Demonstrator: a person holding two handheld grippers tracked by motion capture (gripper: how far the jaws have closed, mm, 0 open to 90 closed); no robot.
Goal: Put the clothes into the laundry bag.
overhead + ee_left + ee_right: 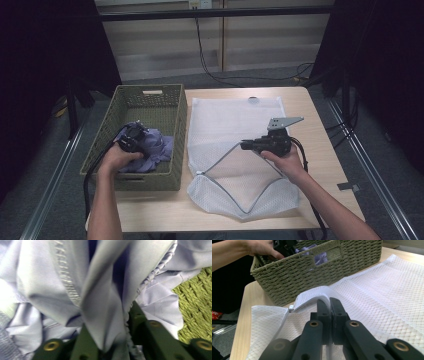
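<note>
Down inside the green woven basket (150, 102) on the table's left side, the left gripper (136, 136) has its jaws squeezed on a fold of the soft purple cloth (100, 302). Beside the basket lies the white mesh bag (235, 117), flat on the wooden table (320, 150). The right gripper (330, 302) is pinched tight on the bag's open edge and holds that edge up off the table.
</note>
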